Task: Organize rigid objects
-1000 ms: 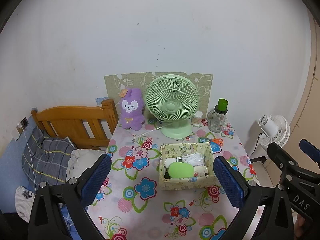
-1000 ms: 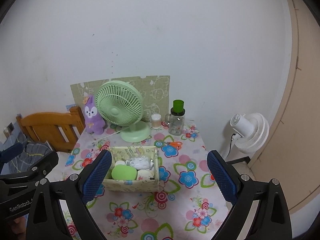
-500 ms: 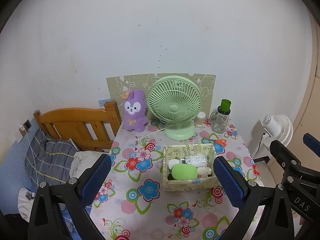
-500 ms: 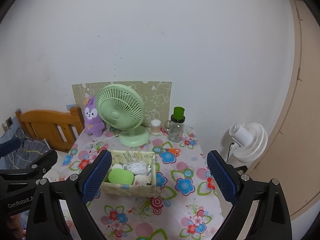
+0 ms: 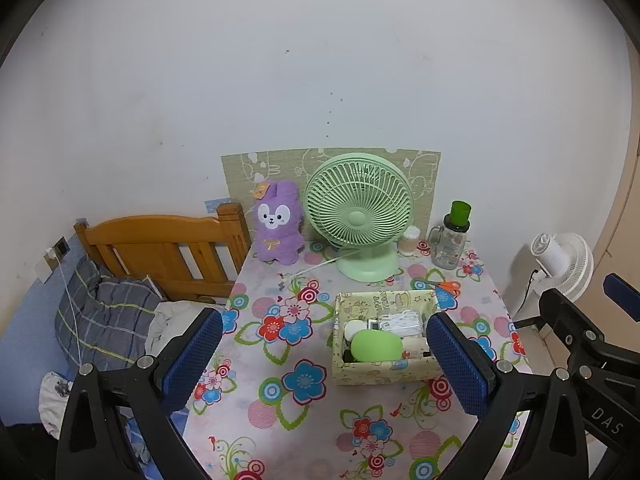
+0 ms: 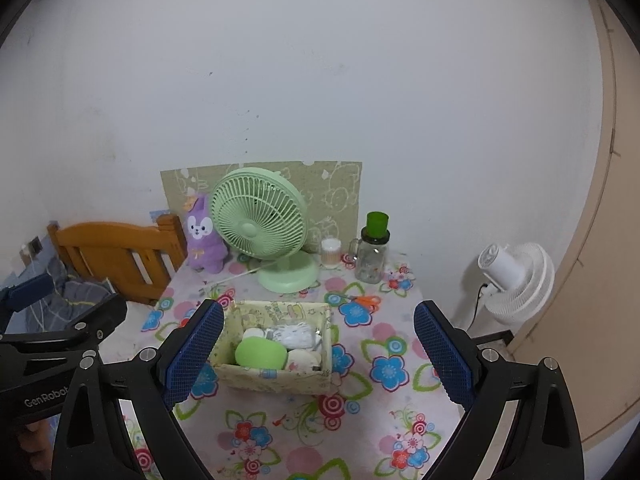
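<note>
Orange-brown wood shows at your far left: a slatted headboard (image 5: pixel 160 248) stands against the edge of the flowered table (image 5: pixel 280 420), with a plaid blanket (image 5: pixel 104 320) bunched below it. Your left gripper (image 5: pixel 324 360) hangs above the near part of the table with its blue pads wide apart and nothing between them.

Moving right along the back edge, a purple plush rabbit (image 5: pixel 278 224) sits upright just beside the green desk fan (image 5: pixel 360 212), whose white cord trails forward over the cloth. In front of the fan sits the patterned box (image 5: pixel 384 372), the task's container. It holds a pale green oval object (image 5: pixel 376 346) at the front, a round white piece behind that, and a tangle of white cord (image 5: pixel 402 322) toward the back right; the smaller things in it are too small to tell apart.

Right of the fan stand a small jar (image 5: pixel 410 238) and a clear bottle with a green cap (image 5: pixel 452 236). Orange-handled scissors (image 5: pixel 450 286) lie flat just behind the box's right corner.

Your right gripper (image 6: pixel 320 354) likewise hovers with its fingers spread and holds nothing. A white floor fan (image 6: pixel 516 280) stands beyond the table's right edge.
</note>
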A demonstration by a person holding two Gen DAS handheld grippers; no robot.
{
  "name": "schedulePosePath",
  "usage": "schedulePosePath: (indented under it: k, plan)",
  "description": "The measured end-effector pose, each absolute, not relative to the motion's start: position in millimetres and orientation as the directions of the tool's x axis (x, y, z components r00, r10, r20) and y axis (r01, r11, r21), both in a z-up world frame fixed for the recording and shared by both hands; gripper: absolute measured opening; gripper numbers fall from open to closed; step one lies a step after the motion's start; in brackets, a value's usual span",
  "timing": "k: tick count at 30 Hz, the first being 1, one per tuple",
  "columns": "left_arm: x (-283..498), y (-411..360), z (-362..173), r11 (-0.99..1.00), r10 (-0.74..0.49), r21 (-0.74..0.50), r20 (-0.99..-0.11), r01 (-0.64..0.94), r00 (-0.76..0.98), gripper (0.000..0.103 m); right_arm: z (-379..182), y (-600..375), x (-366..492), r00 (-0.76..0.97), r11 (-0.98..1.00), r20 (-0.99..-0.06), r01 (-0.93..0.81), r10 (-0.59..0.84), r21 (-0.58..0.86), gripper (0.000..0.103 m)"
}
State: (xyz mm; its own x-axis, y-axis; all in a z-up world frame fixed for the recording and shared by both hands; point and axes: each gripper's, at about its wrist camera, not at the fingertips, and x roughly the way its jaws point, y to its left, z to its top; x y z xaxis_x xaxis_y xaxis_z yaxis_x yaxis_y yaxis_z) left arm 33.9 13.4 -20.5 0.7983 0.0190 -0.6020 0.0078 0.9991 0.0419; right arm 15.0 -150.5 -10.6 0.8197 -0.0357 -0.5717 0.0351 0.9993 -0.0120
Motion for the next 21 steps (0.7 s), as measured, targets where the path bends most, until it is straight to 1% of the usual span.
schedulePosePath:
  k: [13,21]
  plan:
    - [34.8,12.6,-20.6,0.999,0.019,0.038,-0.602,0.005,0.798,0.103,-8.2,-146.6,14.3,0.828,0.998,-0.558,0.036,-0.055,-0.045,0.098]
    - [35.1,11.8,-20.4,0.999,0.015,0.039,-0.598,0.010,0.802,0.103,-7.5,-148.0,14.3,0.829,0.998,-0.557,0.039,-0.055,-0.041,0.098]
